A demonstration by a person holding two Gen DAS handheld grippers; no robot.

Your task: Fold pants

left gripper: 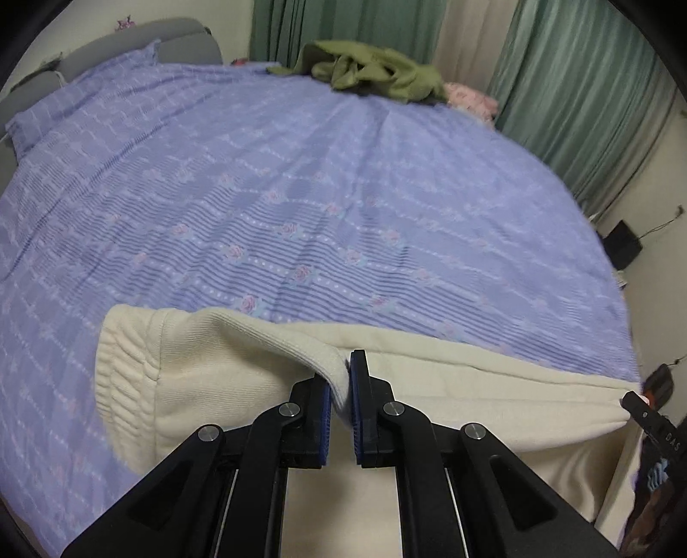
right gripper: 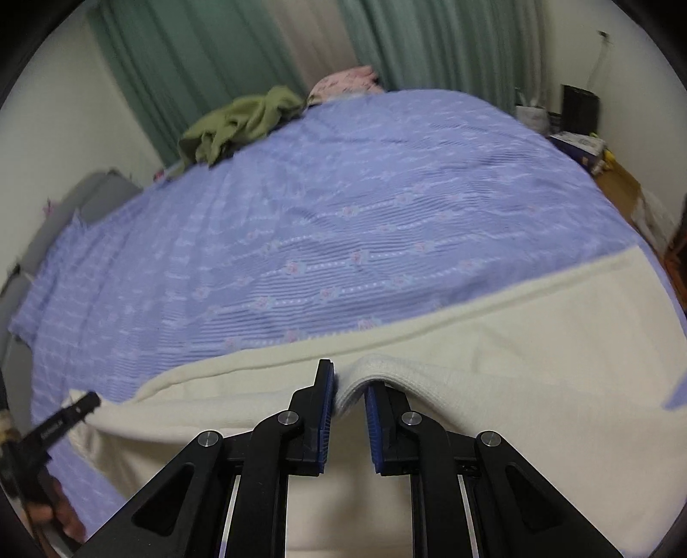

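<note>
Cream knit pants (left gripper: 429,386) lie along the near edge of a bed with a purple flowered cover (left gripper: 300,193). Their ribbed waistband (left gripper: 124,377) is at the left in the left wrist view. My left gripper (left gripper: 341,386) is shut on a raised fold of the cream fabric. My right gripper (right gripper: 350,395) is shut on another pinched fold of the pants (right gripper: 536,352). The right gripper's tip (left gripper: 635,401) shows at the right edge of the left wrist view. The left gripper's tip (right gripper: 81,405) shows at the lower left of the right wrist view.
A crumpled olive green garment (left gripper: 369,68) and a pink item (left gripper: 468,98) lie at the bed's far edge, before green curtains (left gripper: 579,86). A grey headboard (left gripper: 129,38) stands at the far left. Boxes and a black speaker (right gripper: 579,111) stand on the floor at right.
</note>
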